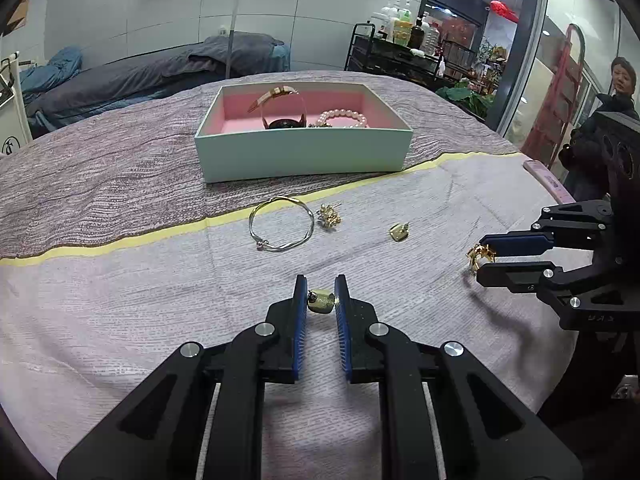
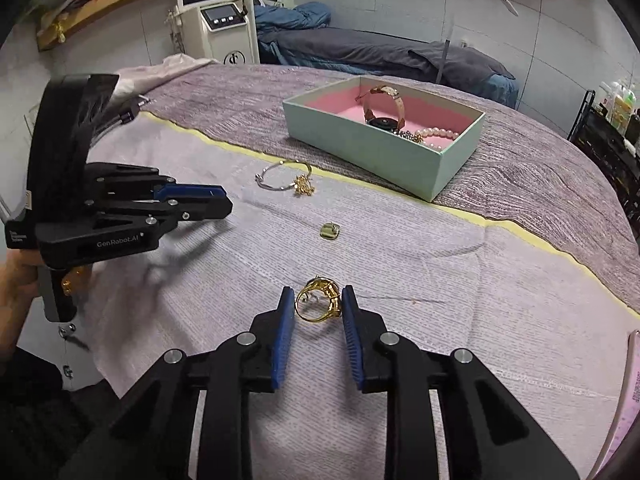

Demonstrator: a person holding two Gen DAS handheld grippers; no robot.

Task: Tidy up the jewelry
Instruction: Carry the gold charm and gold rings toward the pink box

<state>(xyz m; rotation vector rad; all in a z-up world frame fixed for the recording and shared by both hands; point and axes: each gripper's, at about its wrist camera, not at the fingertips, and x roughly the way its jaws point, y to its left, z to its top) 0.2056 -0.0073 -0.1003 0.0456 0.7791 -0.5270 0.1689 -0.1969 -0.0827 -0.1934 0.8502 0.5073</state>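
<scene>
My left gripper (image 1: 320,285) is shut on a small square gold earring (image 1: 321,301), held between its blue pads just above the cloth. My right gripper (image 2: 316,295) grips a gold ring (image 2: 318,300) between its pads; the ring also shows in the left wrist view (image 1: 480,256). A mint box with pink lining (image 1: 304,152) holds a watch (image 1: 282,110) and a pearl bracelet (image 1: 344,118). On the cloth lie a silver-gold bangle (image 1: 281,224), a gold cluster earring (image 1: 329,216) and a second square gold earring (image 1: 399,233).
The table is covered by a pale cloth with a yellow stripe (image 1: 160,236) and a purple cloth behind it. A pink strip (image 1: 548,182) lies at the right table edge. A person (image 1: 616,92) stands at the far right. A treatment bed (image 1: 160,68) stands behind.
</scene>
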